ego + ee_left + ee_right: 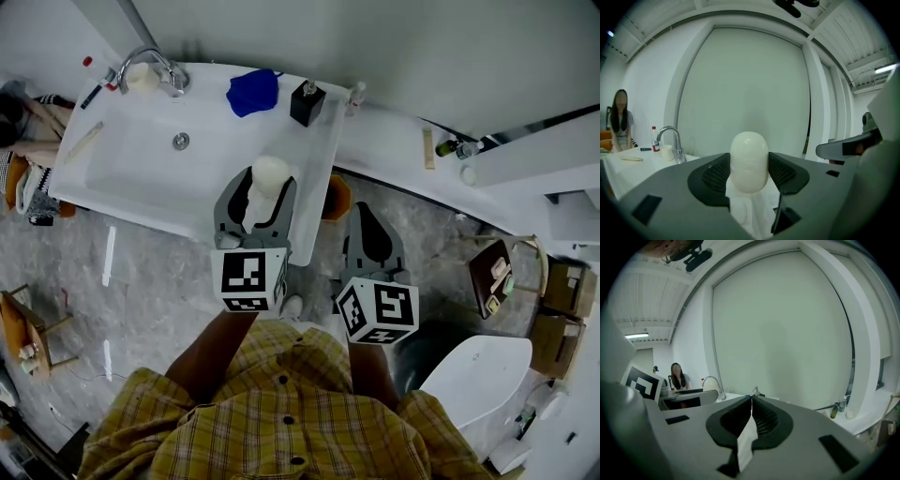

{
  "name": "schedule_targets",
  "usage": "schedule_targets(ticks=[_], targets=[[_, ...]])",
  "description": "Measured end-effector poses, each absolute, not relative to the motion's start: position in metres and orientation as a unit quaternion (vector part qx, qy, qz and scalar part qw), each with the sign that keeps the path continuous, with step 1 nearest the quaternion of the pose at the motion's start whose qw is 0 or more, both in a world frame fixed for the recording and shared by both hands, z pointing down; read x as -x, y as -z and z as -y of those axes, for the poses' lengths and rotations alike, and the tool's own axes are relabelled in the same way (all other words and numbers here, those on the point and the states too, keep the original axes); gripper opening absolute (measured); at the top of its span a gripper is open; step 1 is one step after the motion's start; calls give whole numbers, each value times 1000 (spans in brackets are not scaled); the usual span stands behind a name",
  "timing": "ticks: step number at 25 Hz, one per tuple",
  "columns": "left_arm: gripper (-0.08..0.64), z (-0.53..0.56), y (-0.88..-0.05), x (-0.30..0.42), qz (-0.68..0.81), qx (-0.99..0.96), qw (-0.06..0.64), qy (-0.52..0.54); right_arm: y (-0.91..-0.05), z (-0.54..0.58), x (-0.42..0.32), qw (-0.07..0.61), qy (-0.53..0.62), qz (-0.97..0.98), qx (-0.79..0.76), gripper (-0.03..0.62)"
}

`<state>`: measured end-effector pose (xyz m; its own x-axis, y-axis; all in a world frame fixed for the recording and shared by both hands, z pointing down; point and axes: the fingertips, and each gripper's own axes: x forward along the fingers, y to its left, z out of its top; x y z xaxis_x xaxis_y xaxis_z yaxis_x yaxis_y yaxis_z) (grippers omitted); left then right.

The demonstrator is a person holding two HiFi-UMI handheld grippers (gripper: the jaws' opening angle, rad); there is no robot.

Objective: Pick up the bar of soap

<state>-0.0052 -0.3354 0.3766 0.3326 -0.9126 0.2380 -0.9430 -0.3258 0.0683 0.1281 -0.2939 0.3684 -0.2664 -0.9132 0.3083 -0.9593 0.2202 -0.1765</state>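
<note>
My left gripper (266,180) is shut on the bar of soap (270,172), a smooth cream oval held above the front right part of the white sink (141,173). In the left gripper view the bar of soap (749,161) stands upright between the dark ribbed pads (787,172) of my left gripper (749,174). My right gripper (368,225) hangs lower right of the sink, over the grey floor, shut with nothing in it. The right gripper view shows my right gripper (751,409) with its pads pressed together.
A chrome tap (155,66) and a pale cup (141,78) stand at the sink's back left. A blue cloth (253,92) and a black dispenser (307,103) sit along the back. A white counter (394,150) runs right. A toilet (478,380) is at lower right. A person (619,121) sits far left.
</note>
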Motion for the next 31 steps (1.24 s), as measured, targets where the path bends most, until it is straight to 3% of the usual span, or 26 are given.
schedule_targets(ticks=[8, 31], targets=[[255, 308, -332, 2, 566, -821, 47, -51, -344, 287, -121, 62, -132, 788, -599, 21], [255, 290, -303, 6, 571, -820, 30, -34, -327, 280, -115, 47, -117, 797, -590, 21]])
